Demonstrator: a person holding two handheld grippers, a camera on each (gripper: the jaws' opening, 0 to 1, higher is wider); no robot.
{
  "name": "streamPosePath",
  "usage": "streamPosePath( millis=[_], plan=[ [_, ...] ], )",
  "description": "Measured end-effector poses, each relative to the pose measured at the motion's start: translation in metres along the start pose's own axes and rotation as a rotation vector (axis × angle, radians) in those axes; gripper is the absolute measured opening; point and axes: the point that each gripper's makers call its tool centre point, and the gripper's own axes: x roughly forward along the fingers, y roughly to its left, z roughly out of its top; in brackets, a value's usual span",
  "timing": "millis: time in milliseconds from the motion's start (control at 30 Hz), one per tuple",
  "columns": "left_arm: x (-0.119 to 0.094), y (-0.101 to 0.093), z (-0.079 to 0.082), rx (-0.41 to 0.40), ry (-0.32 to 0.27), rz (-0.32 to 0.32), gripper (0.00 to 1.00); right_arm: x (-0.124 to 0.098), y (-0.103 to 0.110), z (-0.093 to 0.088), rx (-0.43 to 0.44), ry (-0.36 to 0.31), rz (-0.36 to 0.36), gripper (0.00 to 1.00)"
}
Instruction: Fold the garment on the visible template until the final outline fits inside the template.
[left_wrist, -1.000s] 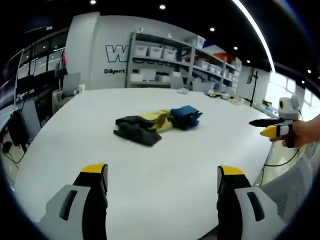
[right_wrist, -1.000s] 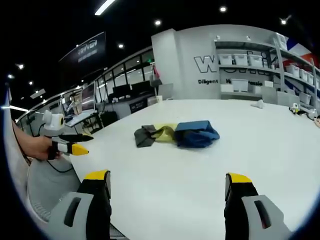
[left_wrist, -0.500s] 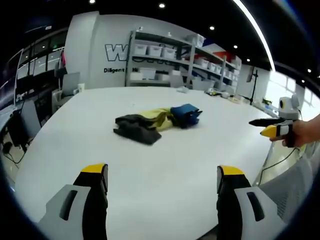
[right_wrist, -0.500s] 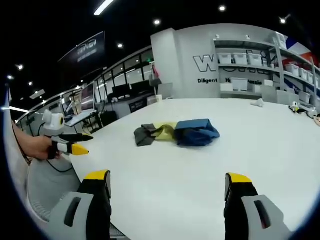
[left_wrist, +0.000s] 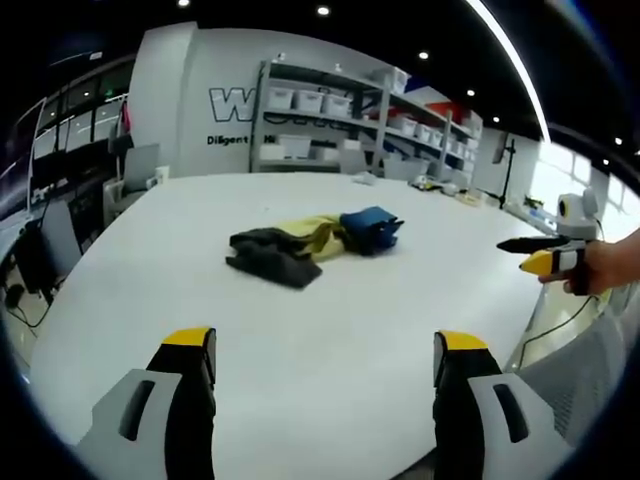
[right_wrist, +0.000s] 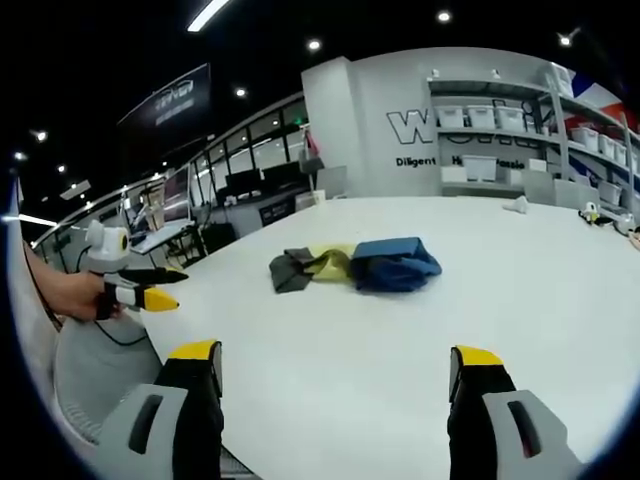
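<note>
Crumpled garment (left_wrist: 312, 243) mid-table (left_wrist: 330, 340) (wide bare margins), both grippers (left_wrist: 325, 365) (right_wrist: 335, 375) released.

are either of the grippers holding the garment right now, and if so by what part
Nothing is held. The left gripper and right gripper are both open, well short of the crumpled garment on the table.

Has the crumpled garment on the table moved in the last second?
No. The garment lies in the same spot on the white table, below the shelving; only slight camera drift.
</note>
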Motion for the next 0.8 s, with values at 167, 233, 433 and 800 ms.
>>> streamPosePath(
  millis=[167,233,433,800],
  plan=[
    [-0.0001,-0.0009,-0.0005,0.002,0.004,-0.003,0.89,0.0000,0.0005,0.0000,0.003,0.000,0.001,0.93],
    [-0.0003,-0.0003,-0.0008,-0.001,0.004,-0.002,0.89,0.0001,0.0007,0.0007,-0.001,0.001,0.001,0.93],
    [-0.0004,-0.0009,-0.0011,-0.003,0.005,-0.004,0.89,0.0004,0.0001,0.0025,-0.001,-0.003,-0.001,0.92],
    [0.0008,-0.0037,-0.0030,0.007,0.015,-0.014,0.89,-0.0011,-0.0011,0.0034,0.003,-0.008,-0.006,0.92]
  ],
)
